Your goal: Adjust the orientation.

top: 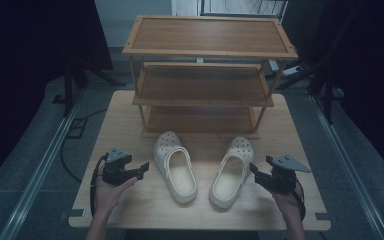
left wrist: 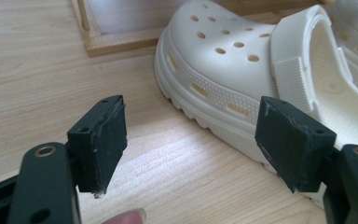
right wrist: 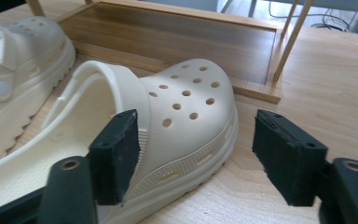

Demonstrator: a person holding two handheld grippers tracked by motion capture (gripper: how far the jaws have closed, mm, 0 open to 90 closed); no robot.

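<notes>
Two cream perforated clogs lie side by side on the wooden table (top: 125, 120), toes toward the rack. The left clog (top: 174, 165) is just right of my left gripper (top: 143, 168), whose jaws stand open and empty, pointing at its side. In the left gripper view that clog (left wrist: 223, 60) lies beyond the gripper (left wrist: 198, 144), apart from the pads. My right gripper (top: 254, 171) is open beside the right clog (top: 232, 171). In the right gripper view the gripper (right wrist: 200, 154) faces the right clog's toe (right wrist: 186, 98) without touching it; the other clog (right wrist: 23, 51) is at the left.
A three-tier wooden shoe rack (top: 205, 52) with bare shelves stands at the back of the table, its bottom frame (left wrist: 116, 39) close behind the clogs' toes. A person's hands hold both grippers near the front edge. Dark floor and rails flank the table.
</notes>
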